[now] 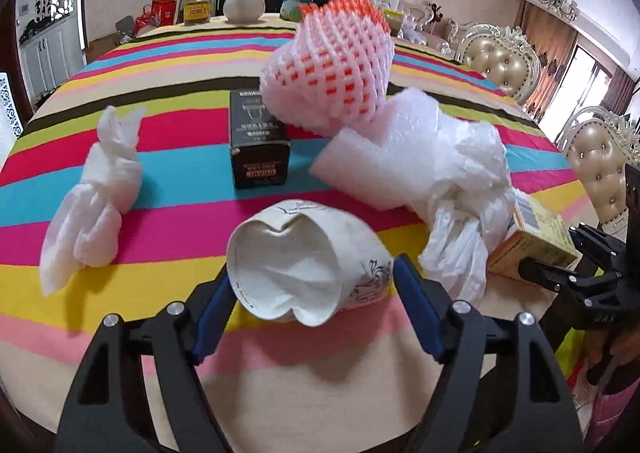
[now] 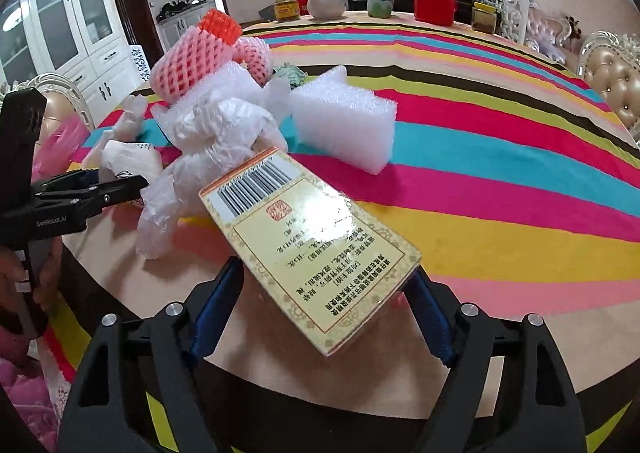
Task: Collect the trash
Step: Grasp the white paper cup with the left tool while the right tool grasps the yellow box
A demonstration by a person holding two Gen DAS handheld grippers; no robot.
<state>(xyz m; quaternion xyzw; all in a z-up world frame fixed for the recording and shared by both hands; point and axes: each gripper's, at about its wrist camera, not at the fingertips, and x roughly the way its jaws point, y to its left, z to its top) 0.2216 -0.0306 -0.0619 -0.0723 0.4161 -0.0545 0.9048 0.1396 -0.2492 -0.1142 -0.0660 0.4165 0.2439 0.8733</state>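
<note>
The left gripper [image 1: 316, 293] has its blue fingers [image 1: 214, 307] set on either side of a crumpled paper cup [image 1: 308, 261] lying on its side at the near edge of the table [image 1: 168, 249], mouth toward the camera. Both pads look to be against the cup's dented wall, so it reads as a grip, though the left contact is partly hidden by the rim. The right gripper [image 2: 326, 301] has its fingers [image 2: 218, 305] closed on the lower end of a flat yellow box [image 2: 310, 253], which tilts up off the striped cloth with its barcode end pointing away.

The cup is soft and already deformed; squeezing harder would fold it and let it slip out, and lifting by one collapsed side could tip it free. The box is held only near one corner edge, askew between the pads, so its free end may swing or pivot out when moved.

Just past the cup, a knotted white plastic bag [image 1: 460, 237] touches the box and could be dragged along with either item. Behind it lie a white foam block [image 1: 360, 169], a pink foam fruit net [image 1: 332, 73], a black carton [image 1: 258, 145] and a twisted white bag [image 1: 96, 197] further left, all uncollected.
</note>
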